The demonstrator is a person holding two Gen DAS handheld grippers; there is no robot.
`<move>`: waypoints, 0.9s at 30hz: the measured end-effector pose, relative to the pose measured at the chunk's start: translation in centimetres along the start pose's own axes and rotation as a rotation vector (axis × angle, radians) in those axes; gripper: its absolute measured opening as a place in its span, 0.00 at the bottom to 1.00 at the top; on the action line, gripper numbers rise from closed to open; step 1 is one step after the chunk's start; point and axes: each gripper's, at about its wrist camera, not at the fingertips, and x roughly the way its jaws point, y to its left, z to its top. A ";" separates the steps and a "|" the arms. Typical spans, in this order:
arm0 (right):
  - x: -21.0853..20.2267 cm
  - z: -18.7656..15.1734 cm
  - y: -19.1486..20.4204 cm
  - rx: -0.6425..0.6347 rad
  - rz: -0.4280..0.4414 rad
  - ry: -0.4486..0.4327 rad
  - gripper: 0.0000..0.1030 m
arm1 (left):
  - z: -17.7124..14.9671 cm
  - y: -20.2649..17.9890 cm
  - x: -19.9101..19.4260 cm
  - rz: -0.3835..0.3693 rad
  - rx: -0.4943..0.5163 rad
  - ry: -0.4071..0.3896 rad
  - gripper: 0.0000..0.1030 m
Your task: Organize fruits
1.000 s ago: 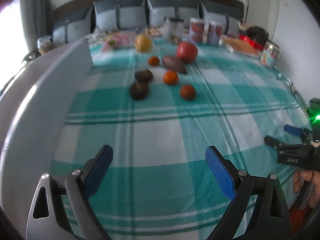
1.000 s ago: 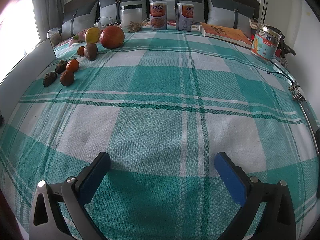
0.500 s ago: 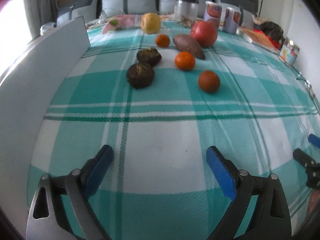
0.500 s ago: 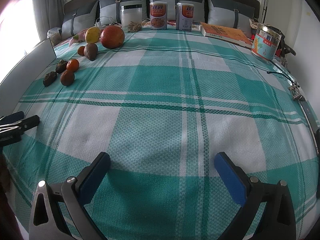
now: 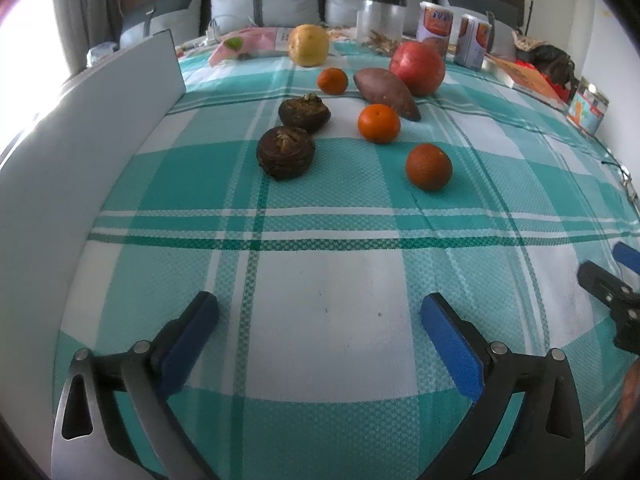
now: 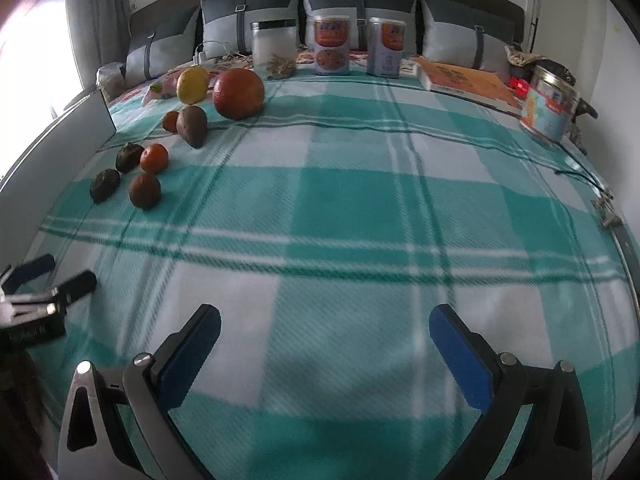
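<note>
Checked cloth (image 5: 320, 340) under both grippers. White board (image 5: 80, 168) stands upright off the left side of the left gripper (image 5: 320, 320).

Fruit cluster sits ahead of the left gripper, well clear of the fingertips, nothing touching the pads. Largest first:
- red round fruit (image 5: 418, 68), far ahead, slightly right
- yellow fruit (image 5: 309, 45), far ahead, roughly centred
- sweet potato (image 5: 386, 93), lying just in front of the red one
- two dark brown fruits: one (image 5: 285, 152) closest, ahead-left; other (image 5: 305, 112) just behind it
- dark orange (image 5: 429, 166), ahead-right, nearest on that side
- orange (image 5: 379, 123) behind it, small orange (image 5: 333, 80) further back

Left gripper: jaws spread wide, holding nothing.

Right gripper (image 6: 324, 336): jaws spread wide too, empty. From it the same cluster is far ahead and well left; red fruit (image 6: 239, 94) is the furthest. Left gripper's tips (image 6: 52, 280) show at its left edge.

Jar and cans (image 6: 331, 45) at the far end, ahead of both.
</note>
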 end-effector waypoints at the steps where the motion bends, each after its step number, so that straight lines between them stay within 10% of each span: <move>1: 0.4 0.4 0.4 -0.004 0.005 0.008 1.00 | 0.1 0.0 0.1 -0.001 0.001 0.000 1.00; 27: 5.4 4.7 4.7 -0.030 0.013 0.030 1.00 | 3.4 0.1 2.6 -0.007 -0.007 -0.012 1.00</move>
